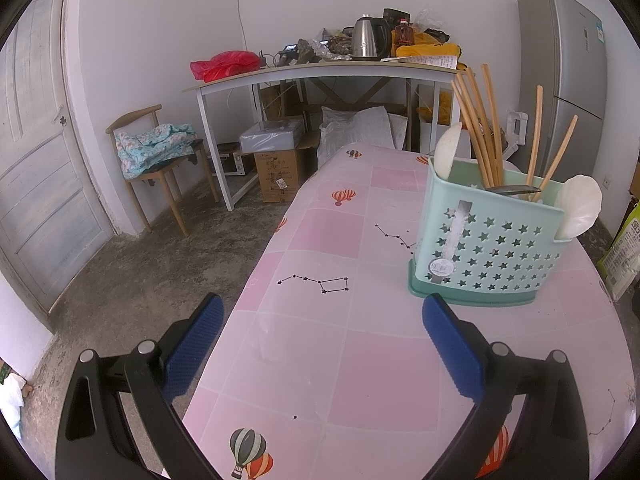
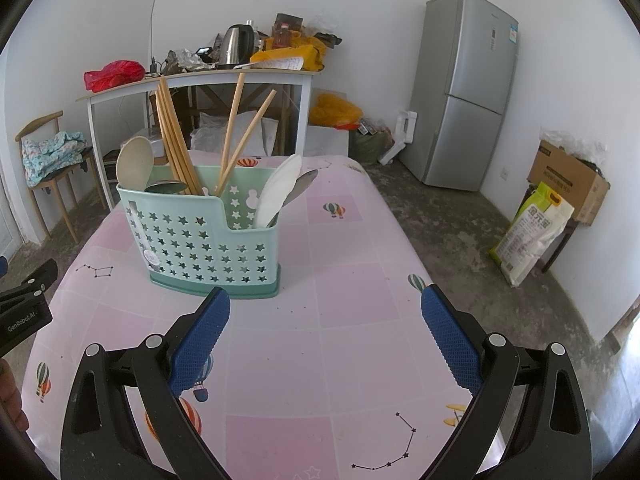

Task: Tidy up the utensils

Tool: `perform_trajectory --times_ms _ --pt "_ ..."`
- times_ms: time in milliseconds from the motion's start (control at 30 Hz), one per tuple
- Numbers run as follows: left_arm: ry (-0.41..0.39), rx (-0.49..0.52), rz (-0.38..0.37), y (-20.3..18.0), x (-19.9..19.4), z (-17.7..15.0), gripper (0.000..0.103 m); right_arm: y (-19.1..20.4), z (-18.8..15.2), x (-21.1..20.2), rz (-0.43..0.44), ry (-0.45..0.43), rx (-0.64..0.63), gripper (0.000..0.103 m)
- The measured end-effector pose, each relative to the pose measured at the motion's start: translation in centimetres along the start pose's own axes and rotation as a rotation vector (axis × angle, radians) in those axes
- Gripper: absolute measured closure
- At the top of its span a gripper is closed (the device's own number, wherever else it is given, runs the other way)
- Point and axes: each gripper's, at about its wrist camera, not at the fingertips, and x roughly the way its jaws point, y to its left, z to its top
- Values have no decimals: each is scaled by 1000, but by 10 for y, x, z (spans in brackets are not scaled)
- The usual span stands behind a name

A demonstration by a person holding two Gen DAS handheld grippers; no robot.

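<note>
Hidden, cropped and unreadable parts

The handles of the chopsticks (image 2: 176, 148) and spoons (image 2: 280, 192) are hidden inside the utensil holder (image 2: 200, 236), so where they rest cannot be told. The left hand-held gripper (image 2: 24, 308) is cut off at nine o'clock in the right wrist view, its jaws out of frame. The holder's round sticker (image 1: 442, 267) is too small to read. The worktop (image 1: 320, 360) runs off at six o'clock.
</note>
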Motion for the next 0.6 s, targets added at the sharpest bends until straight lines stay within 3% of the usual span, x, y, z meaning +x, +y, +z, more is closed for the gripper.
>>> perform_trajectory --times_ms 600 --pt "4 -1 -1 1 1 -2 6 1 0 0 -1 1 1 11"
